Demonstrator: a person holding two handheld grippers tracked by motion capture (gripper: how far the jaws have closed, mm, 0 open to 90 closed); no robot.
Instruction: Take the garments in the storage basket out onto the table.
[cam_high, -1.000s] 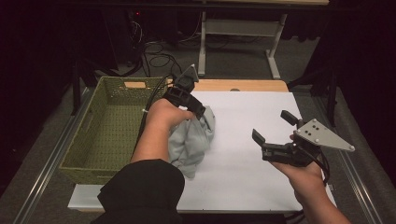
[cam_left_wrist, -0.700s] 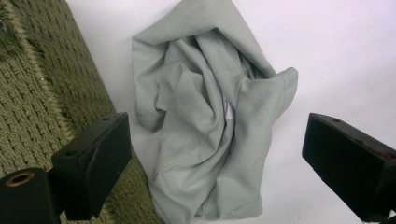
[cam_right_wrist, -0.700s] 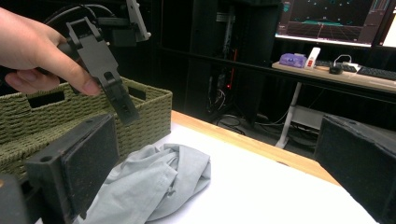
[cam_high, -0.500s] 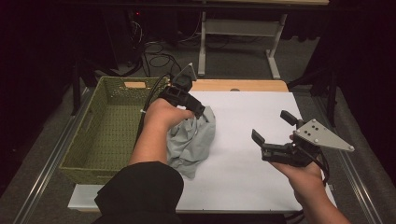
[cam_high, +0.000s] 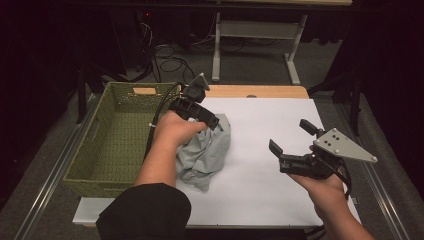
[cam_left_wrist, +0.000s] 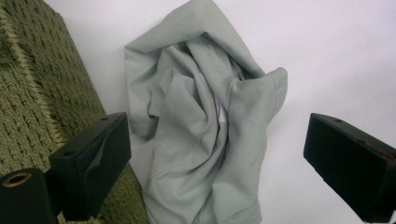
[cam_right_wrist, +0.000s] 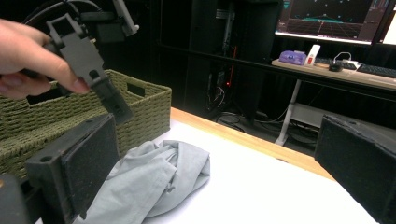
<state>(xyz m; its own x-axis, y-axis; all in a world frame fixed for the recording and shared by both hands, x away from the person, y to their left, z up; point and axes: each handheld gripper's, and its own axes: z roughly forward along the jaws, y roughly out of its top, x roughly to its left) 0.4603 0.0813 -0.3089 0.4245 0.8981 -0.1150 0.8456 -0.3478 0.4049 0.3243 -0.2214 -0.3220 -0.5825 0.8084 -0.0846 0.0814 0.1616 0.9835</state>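
Dark room; grey floor (cam_high: 260, 70), white desk frame (cam_high: 250, 35), cables (cam_high: 170, 62), lit monitor (cam_right_wrist: 327, 21).

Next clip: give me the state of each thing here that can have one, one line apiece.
left gripper: open, above the cloth, jaws just widened, nothing between them.
right gripper: open, holds nothing, apart from the cloth.
grey cloth: crumpled in a heap on the white table, beside the basket.
green woven basket: upright, inside looks empty.
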